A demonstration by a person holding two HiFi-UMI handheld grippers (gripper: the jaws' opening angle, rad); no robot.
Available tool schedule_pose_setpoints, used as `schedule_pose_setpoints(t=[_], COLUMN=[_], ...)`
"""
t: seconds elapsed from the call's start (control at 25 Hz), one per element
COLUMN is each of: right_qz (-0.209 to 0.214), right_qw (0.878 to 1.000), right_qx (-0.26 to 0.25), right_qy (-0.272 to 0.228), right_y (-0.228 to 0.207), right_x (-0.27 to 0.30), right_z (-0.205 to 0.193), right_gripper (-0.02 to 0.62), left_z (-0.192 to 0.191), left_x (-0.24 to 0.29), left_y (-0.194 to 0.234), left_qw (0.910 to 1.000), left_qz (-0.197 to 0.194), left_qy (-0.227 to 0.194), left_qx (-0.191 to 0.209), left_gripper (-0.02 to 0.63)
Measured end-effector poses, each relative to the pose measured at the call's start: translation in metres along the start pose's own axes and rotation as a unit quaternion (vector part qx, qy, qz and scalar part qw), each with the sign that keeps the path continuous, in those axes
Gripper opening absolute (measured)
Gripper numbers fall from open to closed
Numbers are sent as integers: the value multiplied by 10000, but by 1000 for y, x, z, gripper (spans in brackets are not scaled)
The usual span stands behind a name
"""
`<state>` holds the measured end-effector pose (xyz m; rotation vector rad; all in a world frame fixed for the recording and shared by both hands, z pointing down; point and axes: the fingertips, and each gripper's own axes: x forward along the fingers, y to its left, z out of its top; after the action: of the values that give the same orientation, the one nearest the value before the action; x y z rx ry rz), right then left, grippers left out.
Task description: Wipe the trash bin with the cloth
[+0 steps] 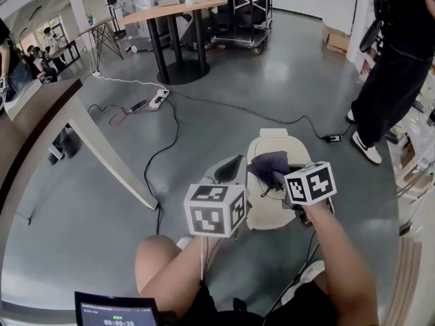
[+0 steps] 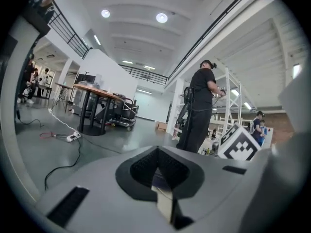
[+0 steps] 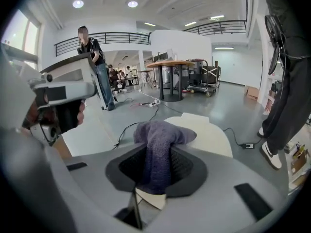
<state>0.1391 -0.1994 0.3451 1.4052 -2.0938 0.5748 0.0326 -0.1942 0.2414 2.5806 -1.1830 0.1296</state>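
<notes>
My right gripper (image 3: 156,171) pinches the purple-grey knitted cloth (image 3: 158,137), which bunches just ahead of its jaws, over the cream plastic trash bin (image 3: 211,135). On my left gripper (image 2: 158,171) the jaws sit pressed together, empty. Rubbing friction could tug the cloth loose.

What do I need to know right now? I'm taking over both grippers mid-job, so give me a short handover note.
Left gripper: fingers shut, nothing between them, held just left of the bin.
Right gripper: fingers shut on the purple-grey knitted cloth, bunched over the top of the cream rounded plastic trash bin, which stands on the grey floor in front of you.
Done: cloth gripped and brought to the bin. Whether it touches the top, or how much is wiped, cannot be told.
Left: wipe the bin's top and sides.
</notes>
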Motion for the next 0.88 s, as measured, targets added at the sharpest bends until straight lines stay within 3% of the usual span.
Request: schedule_pose_setpoints(t=[0.24, 0.48, 0.88], right_qz=[-169, -446, -663], right_qw=[9985, 9961, 9966], right_qx=[-428, -650, -345], right_qy=[309, 407, 333], right_y=[26, 20, 5], right_x=[10, 5, 1], right_z=[-20, -32, -31], right_gripper=[92, 92, 92], left_z=[6, -3, -8], left_x=[-43, -53, -61], left_y=[6, -14, -8], left_qw=[9990, 9983, 9994], left_qz=[95, 350, 289], left_qy=[-236, -179, -129], left_qx=[-370, 421, 162], left_gripper=[0, 0, 0])
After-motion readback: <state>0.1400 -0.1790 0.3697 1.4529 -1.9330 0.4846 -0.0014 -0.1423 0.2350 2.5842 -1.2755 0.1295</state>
